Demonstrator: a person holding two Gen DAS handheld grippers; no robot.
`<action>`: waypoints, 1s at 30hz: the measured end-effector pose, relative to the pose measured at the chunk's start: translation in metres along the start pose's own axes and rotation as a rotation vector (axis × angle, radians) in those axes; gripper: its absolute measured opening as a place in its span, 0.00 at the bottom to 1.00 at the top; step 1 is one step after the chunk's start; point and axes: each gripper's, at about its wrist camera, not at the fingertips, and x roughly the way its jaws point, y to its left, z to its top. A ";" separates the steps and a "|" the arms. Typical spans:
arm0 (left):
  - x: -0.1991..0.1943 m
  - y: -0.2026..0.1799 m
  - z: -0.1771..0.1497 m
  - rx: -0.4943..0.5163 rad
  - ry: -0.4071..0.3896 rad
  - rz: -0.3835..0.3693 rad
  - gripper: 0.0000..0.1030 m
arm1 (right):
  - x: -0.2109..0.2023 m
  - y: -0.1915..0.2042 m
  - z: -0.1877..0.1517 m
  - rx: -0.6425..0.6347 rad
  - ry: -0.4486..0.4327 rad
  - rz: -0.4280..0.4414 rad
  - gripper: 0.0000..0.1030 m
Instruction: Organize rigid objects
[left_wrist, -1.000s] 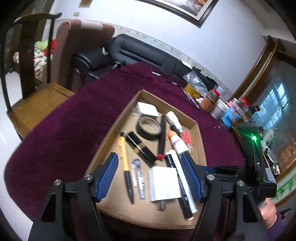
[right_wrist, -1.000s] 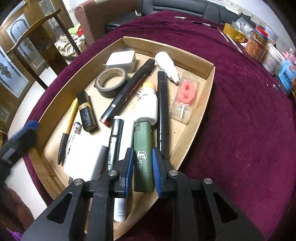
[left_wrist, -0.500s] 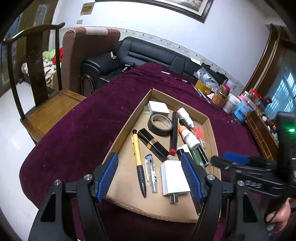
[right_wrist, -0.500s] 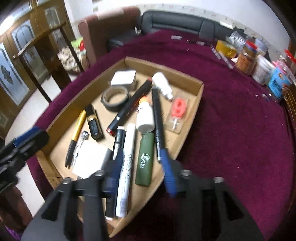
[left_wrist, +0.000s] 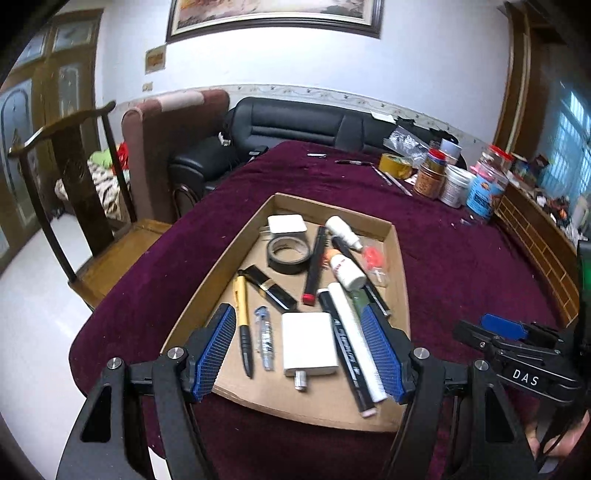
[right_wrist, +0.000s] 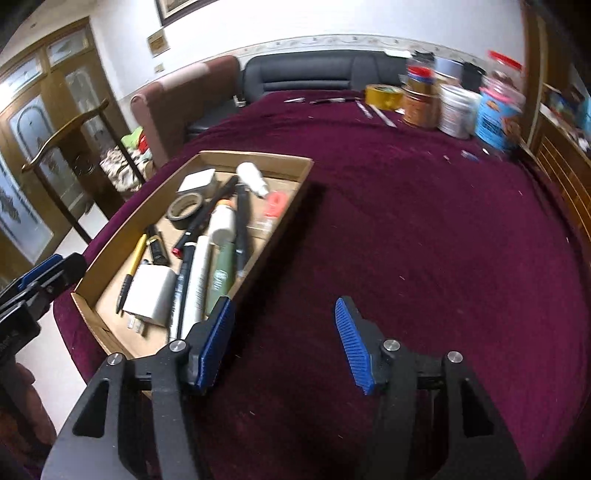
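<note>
The green lighter (right_wrist: 221, 275) in the cardboard tray (right_wrist: 110, 243) looks light, stiff and slick, best pinched across its flat sides, while the right claw (right_wrist: 284, 343) is opening over the worktop (right_wrist: 424, 240), empty, and the left claw (left_wrist: 301, 350) stands apart, empty.

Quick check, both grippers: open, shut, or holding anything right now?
Left gripper: open, holding nothing.
Right gripper: jaws opening, nothing between them.

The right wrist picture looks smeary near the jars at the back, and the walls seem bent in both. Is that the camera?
Yes. Right wrist view: the jars at the table's far edge are streaked with motion blur, while the blue gripper pads stay sharp. Left wrist view: crisper, the cardboard tray reads clearly. Both views: fisheye bending curves the walls and darkens the corners.
</note>
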 end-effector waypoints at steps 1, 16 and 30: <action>-0.003 -0.006 0.000 0.016 -0.004 0.008 0.63 | -0.003 -0.005 -0.003 0.011 -0.002 -0.001 0.55; -0.046 -0.065 -0.010 0.140 -0.187 0.097 0.84 | -0.034 -0.033 -0.038 0.039 -0.072 -0.051 0.58; -0.051 -0.090 -0.026 0.210 -0.178 0.091 0.85 | -0.043 -0.027 -0.063 -0.007 -0.120 -0.071 0.64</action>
